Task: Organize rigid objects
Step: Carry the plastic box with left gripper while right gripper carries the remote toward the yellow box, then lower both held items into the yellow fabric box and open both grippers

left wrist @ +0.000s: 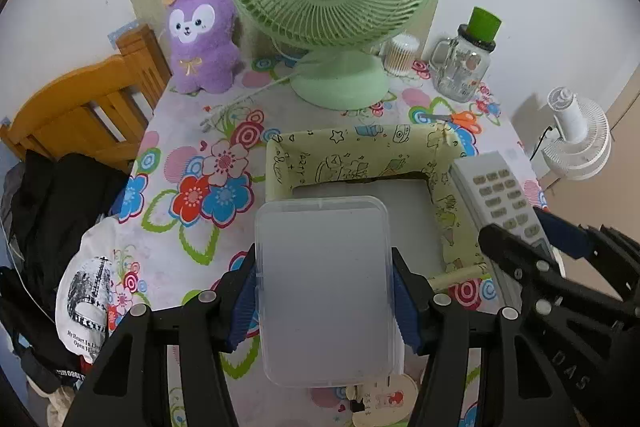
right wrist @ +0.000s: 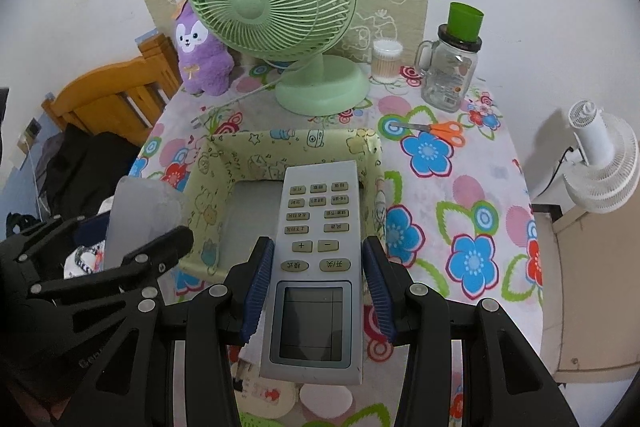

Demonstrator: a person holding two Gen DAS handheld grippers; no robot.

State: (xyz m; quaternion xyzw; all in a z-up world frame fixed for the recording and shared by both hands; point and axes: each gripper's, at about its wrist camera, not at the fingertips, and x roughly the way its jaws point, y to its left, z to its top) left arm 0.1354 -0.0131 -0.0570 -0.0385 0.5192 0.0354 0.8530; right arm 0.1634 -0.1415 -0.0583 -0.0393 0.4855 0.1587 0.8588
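Left wrist view: left tool [left wrist: 325, 301] clamps a clear plastic box [left wrist: 325, 287] by its long sides, blue pads pressed on both edges. Box long axis runs up-frame, away from the camera, far end over the near edge of the tray [left wrist: 360, 147], frame centre. Right tool [left wrist: 536, 239] enters at the right edge with the remote [left wrist: 500, 199] above the tray's right wall.

Right wrist view: right tool [right wrist: 318, 285] grips the remote [right wrist: 316, 259] on its long sides; left pad touches, right pad looks just at the edge. Remote long axis up-frame, screen end near the camera, button end pointing to the tray [right wrist: 296, 147] and over its inside. Face up. Left tool [right wrist: 120, 251] with the box [right wrist: 140, 215] at lower left, over the tray's left wall.

Bench [right wrist: 460, 195] has a floral cloth. Behind the tray: green fan [right wrist: 276, 7], purple plush [right wrist: 200, 51] upper left, swab tub [right wrist: 387, 61], glass jar [right wrist: 448, 75] with green cup on top, orange scissors [right wrist: 440, 129] flat on the cloth. White wall behind. Wooden chair [right wrist: 112, 95] left, white fan [right wrist: 604, 159] right, off the bench.
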